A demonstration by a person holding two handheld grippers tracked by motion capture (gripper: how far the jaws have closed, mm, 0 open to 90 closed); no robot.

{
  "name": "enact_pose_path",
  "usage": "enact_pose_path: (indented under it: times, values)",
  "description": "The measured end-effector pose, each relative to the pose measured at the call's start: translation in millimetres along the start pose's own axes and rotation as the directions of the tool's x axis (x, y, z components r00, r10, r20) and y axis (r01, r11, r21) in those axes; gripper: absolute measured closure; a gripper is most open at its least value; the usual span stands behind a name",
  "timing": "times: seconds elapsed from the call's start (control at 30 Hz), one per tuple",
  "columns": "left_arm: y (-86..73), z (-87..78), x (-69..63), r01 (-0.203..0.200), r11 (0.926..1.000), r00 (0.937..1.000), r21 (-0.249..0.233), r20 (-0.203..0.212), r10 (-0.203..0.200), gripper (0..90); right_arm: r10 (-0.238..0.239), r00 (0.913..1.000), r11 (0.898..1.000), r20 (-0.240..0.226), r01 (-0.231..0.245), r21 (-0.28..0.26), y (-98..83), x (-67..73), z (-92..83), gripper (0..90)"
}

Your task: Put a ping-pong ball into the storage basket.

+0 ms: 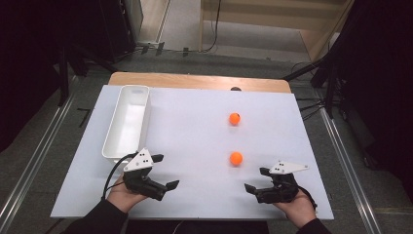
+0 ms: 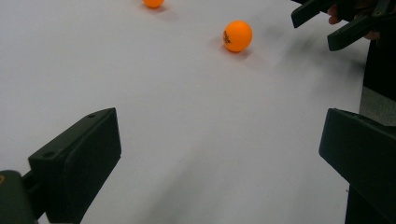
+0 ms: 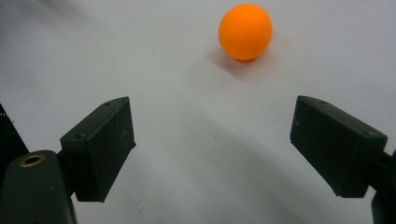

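Near ball: orange ball [image 1: 236, 158] resting on the white table top [image 1: 195, 146], right of the middle, between the two tongs and a little beyond them; nothing touches it.
Near ball, left gripper view: it [image 2: 237, 35] lies ahead and to the right of the jaws, with a dark printed mark on its side.
Near ball, right gripper view: it [image 3: 245, 31] sits ahead of the jaws, slightly right of the gap's middle, casting a soft shadow on the white surface.
Far ball: second orange ball [image 1: 234, 118] farther up the table, almost in line with the near one and well apart from it; in the left gripper view it [image 2: 153, 3] is cut off by the top edge.
Right gripper: right gripper [image 1: 254, 181] held low over the near right part of the table, tips pointing left toward the near ball; jaws spread wide with only bare table between them, gripping nothing.
Left gripper: left gripper [image 1: 165, 171] held low over the near left part of the table, tips pointing right; jaws spread wide and holding nothing.
Bin: long white bin [image 1: 127, 119] on the left side of the table, running away from the person, its near end just beyond the left gripper.
Table edge: strip of wood [image 1: 195, 80] along the far side.
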State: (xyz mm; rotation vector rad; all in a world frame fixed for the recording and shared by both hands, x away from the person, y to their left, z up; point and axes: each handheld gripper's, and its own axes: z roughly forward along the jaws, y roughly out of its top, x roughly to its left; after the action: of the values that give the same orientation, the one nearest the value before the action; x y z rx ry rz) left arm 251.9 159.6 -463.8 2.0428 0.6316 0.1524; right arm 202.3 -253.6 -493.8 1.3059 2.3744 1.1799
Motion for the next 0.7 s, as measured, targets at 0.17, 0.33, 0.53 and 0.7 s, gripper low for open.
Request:
enact_pose_path:
  times: [0.17,0.33,0.53,0.7]
  values:
    - [1.7,3.4,1.3,0.001,1.0000,0.9999,-0.004,-0.011,-0.001,0.0,0.003,1.0000,1.000,-0.002,-0.003,0.004,-0.1,0.6,0.3,12.3]
    - [2.7,6.5,2.9,0.013,0.9998,0.9997,-0.015,-0.018,-0.014,0.0,0.001,1.0000,1.000,-0.003,-0.001,0.003,-0.1,0.8,0.3,12.3]
    - [3.7,9.9,3.9,0.013,0.9999,0.9996,-0.003,-0.024,-0.013,0.0,-0.003,1.0000,1.000,-0.005,0.003,0.004,-0.2,0.9,0.3,12.3]
    - [4.6,12.3,4.4,0.012,0.9999,0.9994,-0.011,-0.031,-0.012,0.0,-0.003,1.0000,1.000,-0.005,0.003,0.005,-0.3,0.9,0.3,12.3]
